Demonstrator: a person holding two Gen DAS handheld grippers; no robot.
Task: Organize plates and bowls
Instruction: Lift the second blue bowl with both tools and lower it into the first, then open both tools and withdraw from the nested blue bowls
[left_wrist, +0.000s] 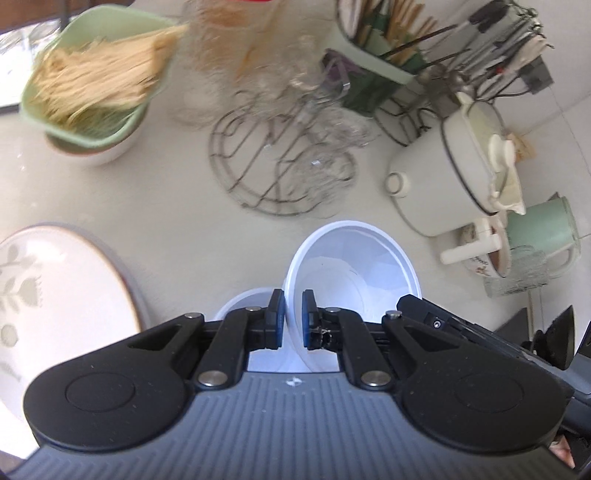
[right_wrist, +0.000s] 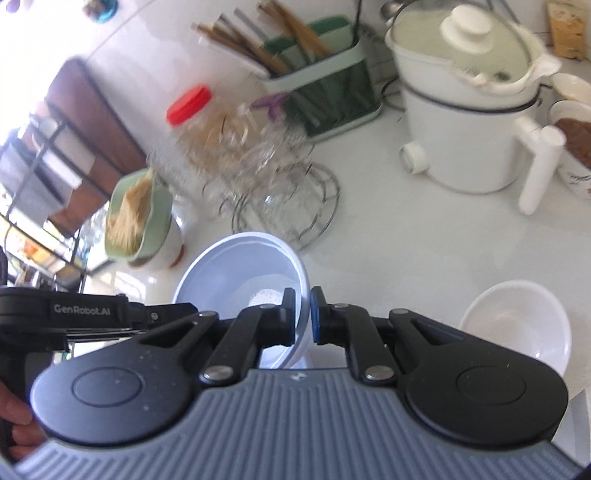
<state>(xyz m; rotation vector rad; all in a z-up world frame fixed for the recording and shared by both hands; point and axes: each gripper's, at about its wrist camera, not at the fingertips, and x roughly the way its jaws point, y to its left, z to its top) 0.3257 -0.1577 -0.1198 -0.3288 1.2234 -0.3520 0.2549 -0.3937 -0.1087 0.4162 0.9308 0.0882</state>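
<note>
Both grippers pinched opposite rims of one white plastic bowl (left_wrist: 354, 273), carried tilted above the pale counter (left_wrist: 177, 206): the left gripper (left_wrist: 293, 319) and right gripper (right_wrist: 303, 314) were each clamped on its thin wall. Sorting looked barely begun. Only the left view showed the floral plate (left_wrist: 55, 280); only the right showed another white bowl (right_wrist: 517, 325) waiting
</note>
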